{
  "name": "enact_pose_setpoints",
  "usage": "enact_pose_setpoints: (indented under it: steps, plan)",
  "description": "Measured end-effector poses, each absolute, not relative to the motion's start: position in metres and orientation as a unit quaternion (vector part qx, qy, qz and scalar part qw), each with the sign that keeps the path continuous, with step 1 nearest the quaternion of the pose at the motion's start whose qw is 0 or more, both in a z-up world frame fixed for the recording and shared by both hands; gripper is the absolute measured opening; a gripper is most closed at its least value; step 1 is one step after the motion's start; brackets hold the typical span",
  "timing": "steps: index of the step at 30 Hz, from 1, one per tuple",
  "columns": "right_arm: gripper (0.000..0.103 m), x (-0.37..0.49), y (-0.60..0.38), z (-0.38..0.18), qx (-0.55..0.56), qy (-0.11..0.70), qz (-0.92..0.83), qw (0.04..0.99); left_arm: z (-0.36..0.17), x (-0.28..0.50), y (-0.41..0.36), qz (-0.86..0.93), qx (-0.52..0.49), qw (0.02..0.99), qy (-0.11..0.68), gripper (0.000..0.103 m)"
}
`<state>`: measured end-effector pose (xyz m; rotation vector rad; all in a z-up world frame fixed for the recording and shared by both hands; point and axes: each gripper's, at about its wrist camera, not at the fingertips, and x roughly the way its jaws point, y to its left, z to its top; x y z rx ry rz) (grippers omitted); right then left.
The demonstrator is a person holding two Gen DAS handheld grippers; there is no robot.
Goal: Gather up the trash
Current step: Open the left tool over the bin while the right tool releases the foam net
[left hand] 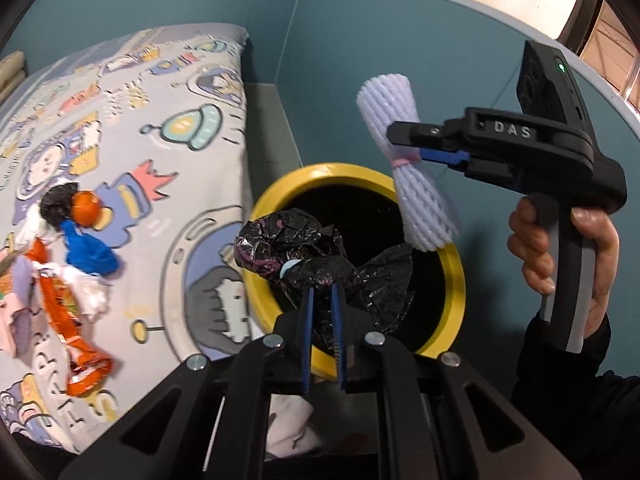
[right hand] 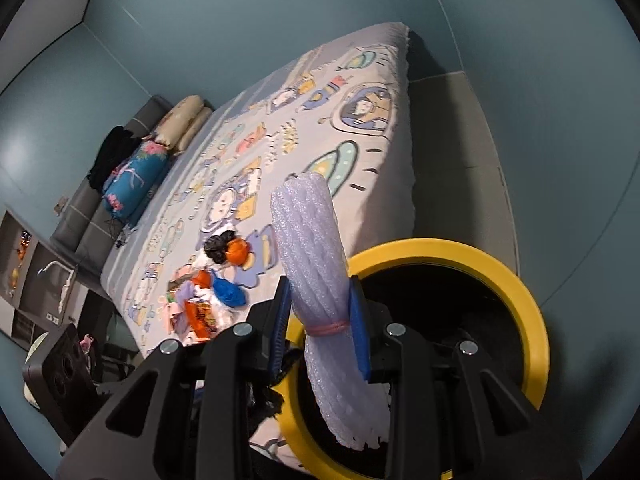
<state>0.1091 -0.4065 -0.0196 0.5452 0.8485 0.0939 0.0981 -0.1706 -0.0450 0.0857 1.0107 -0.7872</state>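
My left gripper (left hand: 322, 286) is shut on a crumpled black plastic bag (left hand: 296, 246) and holds it over the yellow-rimmed trash bin (left hand: 456, 268). My right gripper (right hand: 320, 300) is shut on a white foam net roll (right hand: 308, 240) tied with a pink band, held above the same bin (right hand: 532, 312). That roll (left hand: 404, 136) and the right gripper (left hand: 404, 142) also show in the left wrist view, over the bin's far rim. A pile of trash (left hand: 76, 240) lies on the bed: orange wrappers, a blue wad, a black wad, white tissue.
The bed with a cartoon-print sheet (right hand: 320, 120) fills the left. Pillows and a blue bolster (right hand: 136, 176) lie at its head. Teal walls (left hand: 320, 20) stand behind the bin. A grey floor strip (right hand: 452, 152) runs beside the bed. White cloth (left hand: 292, 428) lies below the left gripper.
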Motion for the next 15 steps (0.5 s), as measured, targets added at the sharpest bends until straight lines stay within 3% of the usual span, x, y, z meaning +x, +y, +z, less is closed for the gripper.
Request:
enact_pose_setpoints:
  steps: [15]
  plan:
    - [0.029,0.118,-0.413,-0.049,0.272,0.446,0.039,0.852,-0.071,0.095,-0.193,-0.393,0.048,0.778,0.489,0.009]
